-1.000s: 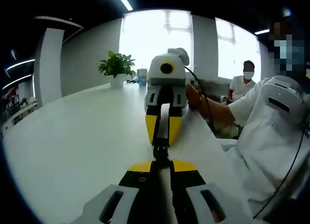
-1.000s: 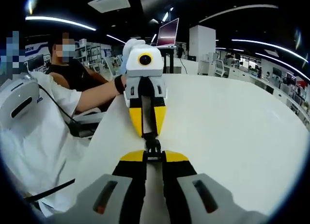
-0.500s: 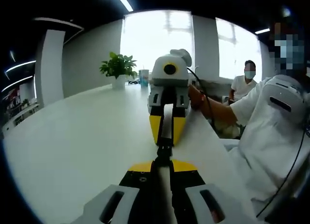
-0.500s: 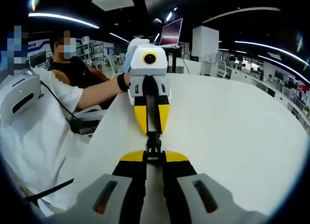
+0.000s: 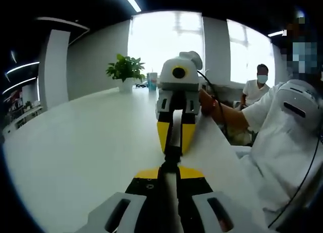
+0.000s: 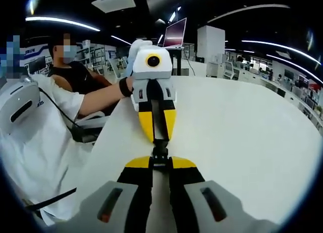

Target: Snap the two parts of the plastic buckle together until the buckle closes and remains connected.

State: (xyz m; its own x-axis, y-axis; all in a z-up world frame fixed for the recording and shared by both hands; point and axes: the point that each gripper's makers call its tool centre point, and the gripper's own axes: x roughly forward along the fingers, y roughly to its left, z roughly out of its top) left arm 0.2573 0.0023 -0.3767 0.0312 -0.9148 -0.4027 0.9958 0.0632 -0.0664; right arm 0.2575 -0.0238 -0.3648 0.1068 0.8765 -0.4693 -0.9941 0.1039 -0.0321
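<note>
White table point(image 5: 75, 142) in an office; potted plant point(image 5: 125, 70) upper left in left gripper view, laptop point(image 6: 174, 34) at top in right gripper view. Left hand-held gripper point(image 5: 168, 168) and right hand-held gripper point(image 6: 160, 162) face tip to tip, each clamped narrow on the black buckle point(image 6: 160, 151) at frame centre.

Left gripper point(image 5: 170, 168): black jaws, yellow tip blocks, pale grey finger housings with dark oblong slots behind.
Right gripper point(image 6: 160, 163): same build; yellow-capped black jaws, grey slotted housings.
Each gripper seen opposite the other: white rounded body, yellow-ringed round face on top, tapered yellow fingers, black strip between.
Person behind right gripper: white short-sleeved top point(image 5: 282, 147), thin black cable point(image 5: 298, 185) running down it, dark wristband point(image 6: 122, 86), white glove point(image 6: 136, 47).
</note>
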